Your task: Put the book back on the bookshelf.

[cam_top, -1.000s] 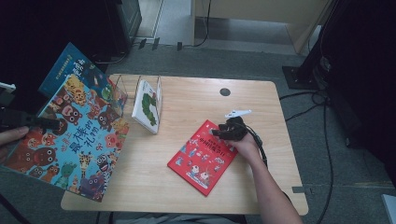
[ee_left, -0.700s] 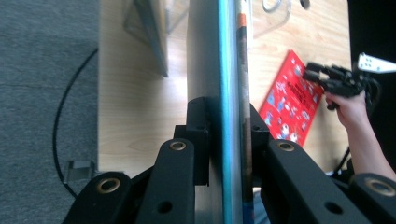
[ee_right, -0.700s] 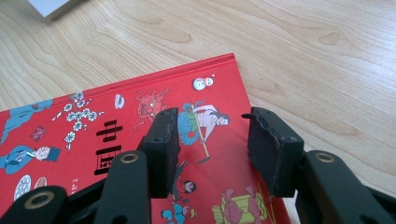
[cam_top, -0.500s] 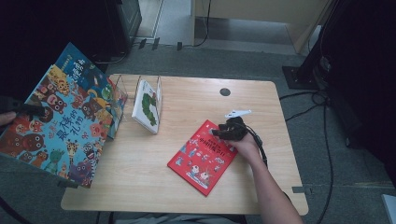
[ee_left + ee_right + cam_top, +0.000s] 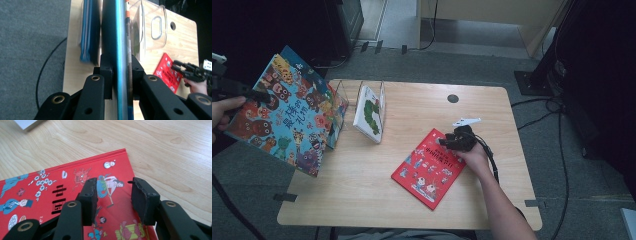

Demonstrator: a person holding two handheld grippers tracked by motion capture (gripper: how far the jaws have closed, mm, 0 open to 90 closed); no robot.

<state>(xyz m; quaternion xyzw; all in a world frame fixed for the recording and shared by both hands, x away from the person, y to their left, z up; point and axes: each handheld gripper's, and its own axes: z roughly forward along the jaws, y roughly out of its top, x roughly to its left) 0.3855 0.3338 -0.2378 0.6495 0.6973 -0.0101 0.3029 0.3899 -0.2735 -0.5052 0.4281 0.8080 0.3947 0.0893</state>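
Note:
A large colourful picture book hangs tilted in the air off the table's left edge, with my left gripper shut on its upper left side. In the left gripper view the jaws clamp this book seen edge-on. A red picture book lies flat on the table's middle right. My right gripper rests over its upper right corner. Its jaws stand open just above the red cover, with nothing between them.
A clear book rack stands at the back left of the wooden table, holding a white book. A blue book stands behind the colourful one. The table has a round cable hole. Grey carpet surrounds it.
My left gripper has raised the colourful book and tipped it more upright beside the rack. The right gripper and the red book have not moved.

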